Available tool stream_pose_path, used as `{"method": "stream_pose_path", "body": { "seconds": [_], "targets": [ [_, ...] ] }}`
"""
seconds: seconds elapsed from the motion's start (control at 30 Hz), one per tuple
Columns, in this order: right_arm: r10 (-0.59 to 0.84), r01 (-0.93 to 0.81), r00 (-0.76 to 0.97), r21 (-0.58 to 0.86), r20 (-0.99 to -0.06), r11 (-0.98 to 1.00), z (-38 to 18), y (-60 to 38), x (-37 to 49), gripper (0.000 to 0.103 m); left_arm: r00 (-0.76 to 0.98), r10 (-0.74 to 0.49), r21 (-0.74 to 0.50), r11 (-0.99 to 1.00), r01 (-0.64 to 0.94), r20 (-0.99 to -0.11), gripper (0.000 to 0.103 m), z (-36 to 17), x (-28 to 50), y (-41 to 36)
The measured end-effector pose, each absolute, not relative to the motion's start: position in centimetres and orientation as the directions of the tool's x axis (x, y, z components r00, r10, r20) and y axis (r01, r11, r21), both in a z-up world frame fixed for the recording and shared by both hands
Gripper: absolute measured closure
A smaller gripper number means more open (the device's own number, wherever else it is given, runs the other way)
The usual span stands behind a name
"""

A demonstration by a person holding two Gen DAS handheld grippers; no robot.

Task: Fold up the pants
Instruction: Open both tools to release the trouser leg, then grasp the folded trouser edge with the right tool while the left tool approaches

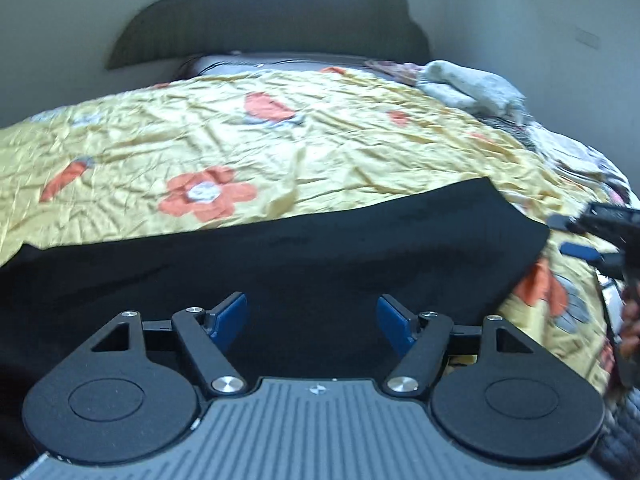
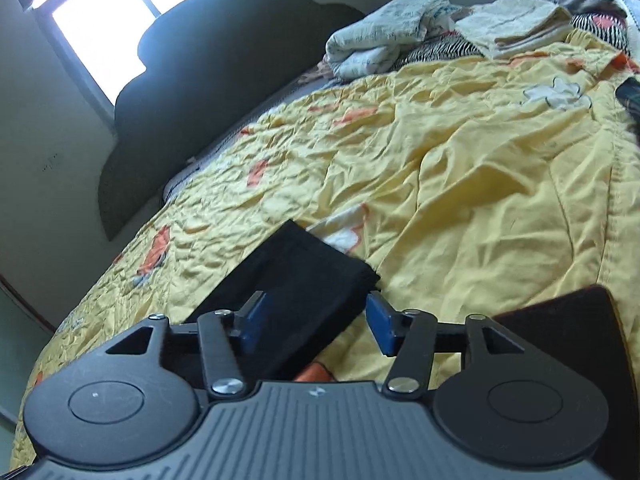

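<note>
Currently both claws, left gripper (image 1: 312,326) and right gripper (image 2: 316,326), spread and empty above black pants (image 1: 280,264); lift straight off, judged safest, so the fold beneath stays flat.

Black pants (image 1: 280,264) — folded flat on bedspread (image 1: 240,140)

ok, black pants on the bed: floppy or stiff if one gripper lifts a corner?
Probably floppy: the black pants lie flat and follow the yellow bedspread. A lifted corner would likely unfold the stacked layers. Likely light, and the wrinkled bedspread may drag if they are pushed.
</note>
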State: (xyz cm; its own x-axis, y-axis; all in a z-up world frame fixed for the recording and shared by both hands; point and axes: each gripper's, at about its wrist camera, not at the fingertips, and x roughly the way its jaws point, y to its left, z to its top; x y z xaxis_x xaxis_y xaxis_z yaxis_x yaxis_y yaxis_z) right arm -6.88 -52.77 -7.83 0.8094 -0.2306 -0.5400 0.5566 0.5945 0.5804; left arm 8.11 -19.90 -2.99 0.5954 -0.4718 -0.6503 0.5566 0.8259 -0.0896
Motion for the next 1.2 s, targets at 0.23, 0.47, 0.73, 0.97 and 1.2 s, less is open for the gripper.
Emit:
{"method": "stream_pose_path", "body": {
  "seconds": [0.23,0.47,0.73,0.97,1.2],
  "targets": [
    [-0.130,0.517,0.830,0.663,-0.542,0.541,-9.8,-52.5,-6.3,0.049,0.575,-0.436,0.003,0.795,0.607,-0.692,0.028,-4.9,7.1,-21.4],
    [-0.146,0.483,0.865,0.720,-0.480,0.497,-10.4,-53.1,-5.1,0.049,0.605,-0.489,0.003,0.776,0.630,-0.628,0.028,-2.9,6.0,-21.7],
    [-0.161,0.465,0.881,0.752,-0.444,0.467,-11.3,-53.9,-2.5,0.050,0.564,-0.502,-0.104,0.800,0.591,-0.656,0.027,-2.2,7.8,-21.2],
    [-0.176,0.469,0.881,0.760,-0.440,0.449,-11.2,-54.6,-1.3,0.075,0.542,-0.498,-0.115,0.799,0.590,-0.677,0.027,-2.7,8.0,-21.4],
    [-0.161,0.438,0.889,0.693,-0.429,0.573,-10.0,-53.7,-0.6,0.093,0.402,-0.596,-0.353,0.770,0.531,-0.696,0.027,-3.2,10.5,-20.5]
  ]
}}
